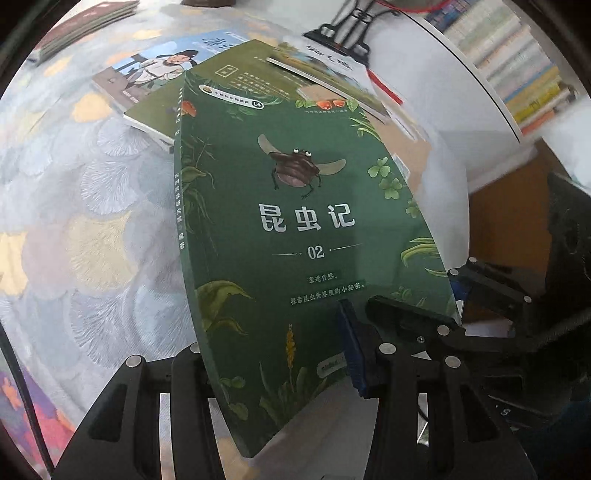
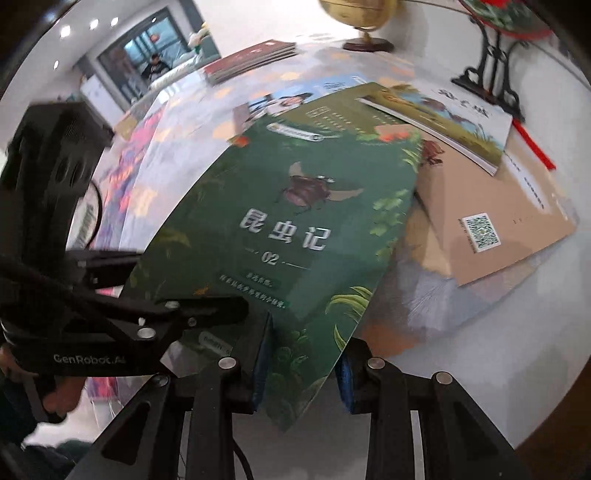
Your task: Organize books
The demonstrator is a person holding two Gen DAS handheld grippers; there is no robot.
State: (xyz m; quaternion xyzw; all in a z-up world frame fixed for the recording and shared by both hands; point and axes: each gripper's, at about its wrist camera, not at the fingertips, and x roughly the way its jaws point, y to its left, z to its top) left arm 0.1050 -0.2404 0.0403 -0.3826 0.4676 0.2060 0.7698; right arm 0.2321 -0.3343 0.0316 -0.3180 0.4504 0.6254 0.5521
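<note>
A green book with a beetle on its cover and "02" (image 1: 295,229) is lifted off the table, tilted, above a loose pile of books. It also shows in the right wrist view (image 2: 288,229). My left gripper (image 1: 273,362) is shut on its near edge, one finger above the cover and one below. My right gripper (image 2: 303,365) is shut on the same near edge, beside the left one. Under it lie a second green book (image 1: 236,77), a book with a drawn figure (image 1: 155,70), a tan book with a QR code (image 2: 491,221) and a thin picture book (image 2: 443,118).
A stack of dark red books (image 2: 251,59) lies at the far side of the patterned tablecloth (image 1: 74,221). A globe on a wooden base (image 2: 365,26) and a black ornate stand (image 2: 491,74) are at the back right. A bookshelf (image 1: 517,66) stands beyond the table edge.
</note>
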